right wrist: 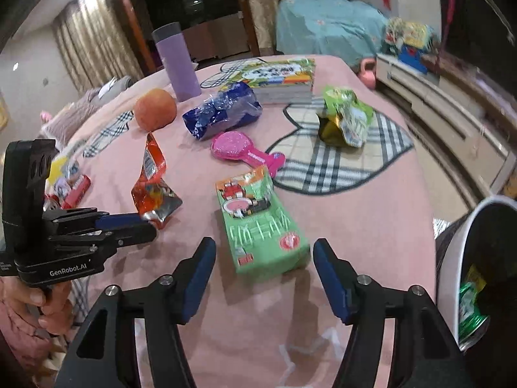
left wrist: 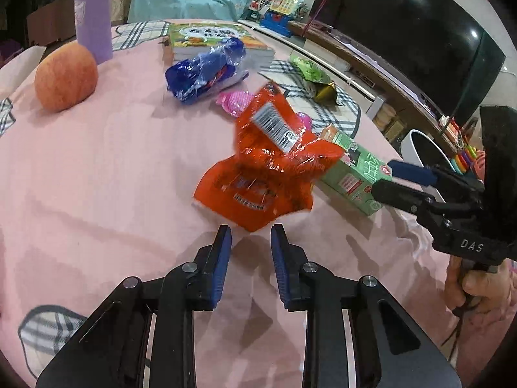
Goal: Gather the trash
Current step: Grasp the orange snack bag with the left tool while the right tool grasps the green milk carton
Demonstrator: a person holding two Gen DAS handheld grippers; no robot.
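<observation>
Crinkled orange wrapper (left wrist: pixel 261 165) is found lying on the pink tablecloth (left wrist: pixel 106 168) just ahead of the partly parted, empty left gripper (left wrist: pixel 251 231), while the right gripper (right wrist: pixel 264 252), spread wide and empty, is aligned before the green carton (right wrist: pixel 258 223), evidently so each may be carried to the white bin (right wrist: pixel 478 226).

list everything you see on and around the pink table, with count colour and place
crinkled orange snack wrapper: 1, orange, table left, by left gripper
green cardboard carton: 1, green, lying flat, table front
pink glittery hand mirror: 1, pink, centre
blue plastic bag: 1, blue, behind mirror
green foil wrapper: 1, green and gold, right
round orange fruit: 1, orange, left rear
lilac tumbler: 1, purple, rear
book stack: 1, green covers, rear
white trash bin: 1, white, off table's right
left gripper: open
right gripper: open
</observation>
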